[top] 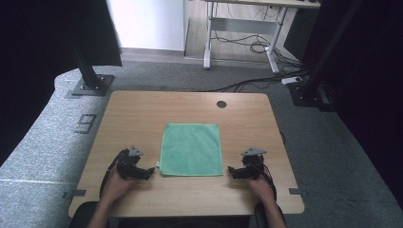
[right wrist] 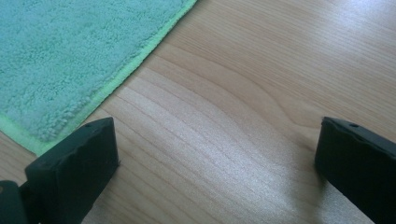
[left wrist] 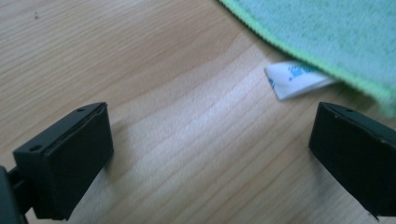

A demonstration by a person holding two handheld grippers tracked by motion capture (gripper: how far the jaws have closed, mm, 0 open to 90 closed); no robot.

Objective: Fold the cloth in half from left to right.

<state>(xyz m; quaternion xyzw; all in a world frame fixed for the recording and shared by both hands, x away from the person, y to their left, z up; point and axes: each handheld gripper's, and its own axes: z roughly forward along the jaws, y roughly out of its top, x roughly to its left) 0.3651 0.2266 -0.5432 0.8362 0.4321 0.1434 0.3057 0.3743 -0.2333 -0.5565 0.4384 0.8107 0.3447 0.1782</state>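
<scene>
high view: a green cloth (top: 191,149) lies flat and square on the near half of a wooden table (top: 142,109), with the left hand-held gripper (top: 151,173) just beside its near left corner and the right hand-held gripper (top: 230,172) just beside its near right corner. bare wood lies open beyond the cloth, up to a dark cable hole (top: 221,104), leaving room to carry an edge forward.

left gripper view: jaws spread wide and empty over the wood; the cloth's hemmed edge (left wrist: 299,51) runs across the upper right, a white care tag (left wrist: 294,79) poking out from under it. the fabric looks soft, light and limp, likely to sag and fold once lifted, so the corner hem near the tag seems the place to pinch.

right gripper view: jaws likewise wide apart, holding nothing; the cloth's near corner (right wrist: 35,140) sits just by one jaw, flush on the table, so a low, scooping pinch seems needed.
</scene>
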